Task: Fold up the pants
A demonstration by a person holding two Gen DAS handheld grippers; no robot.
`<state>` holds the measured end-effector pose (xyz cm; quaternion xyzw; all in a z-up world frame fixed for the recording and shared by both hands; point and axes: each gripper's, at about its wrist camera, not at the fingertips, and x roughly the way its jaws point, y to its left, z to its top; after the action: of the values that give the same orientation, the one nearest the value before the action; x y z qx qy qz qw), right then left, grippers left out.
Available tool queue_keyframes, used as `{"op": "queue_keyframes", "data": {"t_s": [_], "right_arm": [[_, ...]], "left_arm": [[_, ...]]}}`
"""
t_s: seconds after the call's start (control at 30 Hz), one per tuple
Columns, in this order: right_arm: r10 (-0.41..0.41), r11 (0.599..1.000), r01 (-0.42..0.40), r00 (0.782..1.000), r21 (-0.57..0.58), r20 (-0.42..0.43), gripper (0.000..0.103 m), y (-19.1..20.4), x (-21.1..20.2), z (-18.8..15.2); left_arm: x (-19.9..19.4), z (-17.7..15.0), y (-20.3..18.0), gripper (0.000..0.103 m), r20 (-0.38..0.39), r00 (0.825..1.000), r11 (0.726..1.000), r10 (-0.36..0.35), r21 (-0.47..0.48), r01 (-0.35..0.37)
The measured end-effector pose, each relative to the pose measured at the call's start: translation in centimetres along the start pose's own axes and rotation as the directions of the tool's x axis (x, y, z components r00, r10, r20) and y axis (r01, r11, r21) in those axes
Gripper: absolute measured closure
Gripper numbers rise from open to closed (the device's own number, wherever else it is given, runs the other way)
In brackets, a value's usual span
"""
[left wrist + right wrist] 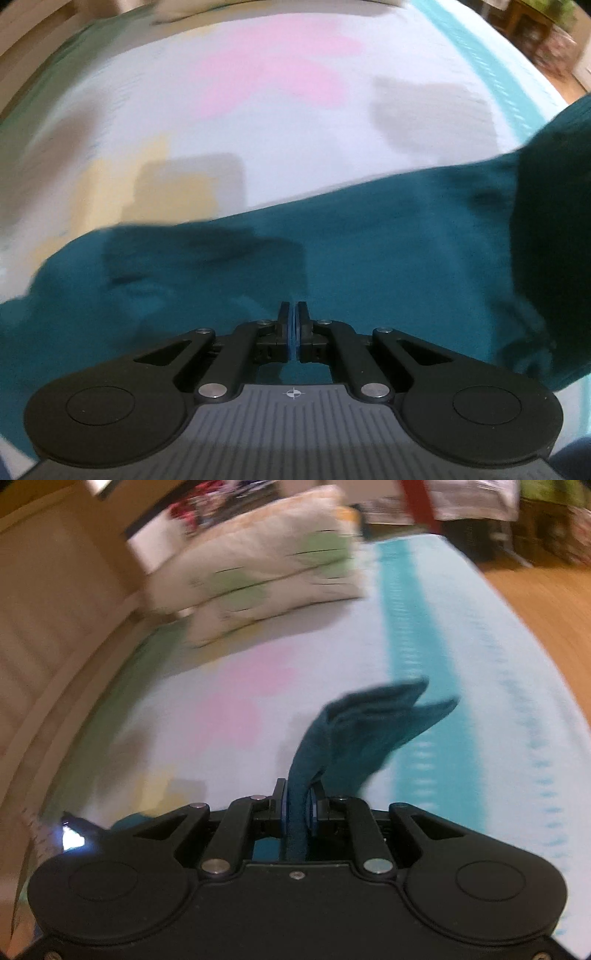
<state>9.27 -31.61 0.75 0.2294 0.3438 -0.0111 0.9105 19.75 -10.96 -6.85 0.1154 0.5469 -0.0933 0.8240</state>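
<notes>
The teal pants (pixel 369 236) lie spread across the near part of the bed in the left wrist view, with one part lifted at the right edge. My left gripper (pixel 294 314) is shut with its pads together and no cloth visible between them, just above the pants. My right gripper (pixel 298 797) is shut on a bunched fold of the teal pants (pixel 354 731), which sticks up and forward from between the fingers above the bed.
The bed sheet (pixel 295 122) is white with pink and yellow patches and a turquoise stripe (pixel 410 664). Stacked pillows (pixel 266 561) lie at the head of the bed by a wooden headboard (pixel 55 627). Wood floor (pixel 535 602) lies to the right.
</notes>
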Motion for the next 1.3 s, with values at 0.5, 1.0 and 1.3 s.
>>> {"op": "queue_keyframes", "data": {"t_s": [0.5, 1.0, 1.3], "right_arm": [[0.086, 0.979, -0.132, 0.958, -0.155, -0.272, 0.072, 16.1, 17.5, -13.7], [-0.059, 0.997, 0.066, 0.986, 0.043, -0.153, 0.065, 4.8, 13.9, -6.9], [-0.188, 0.971, 0.212, 0.962, 0.109, -0.196, 0.089, 1.0, 21.4, -4.9]], "left_arm": [[-1.5, -4.8, 13.4, 0.1, -0.001, 0.996, 0.972, 0.094, -0.218, -0.092], [-0.9, -3.1, 6.4, 0.1, 0.053, 0.999, 0.998, -0.005, -0.069, 0.009], [2.8, -5.2, 2.8, 0.1, 0.038, 0.998, 0.995, 0.044, 0.086, -0.047]]}}
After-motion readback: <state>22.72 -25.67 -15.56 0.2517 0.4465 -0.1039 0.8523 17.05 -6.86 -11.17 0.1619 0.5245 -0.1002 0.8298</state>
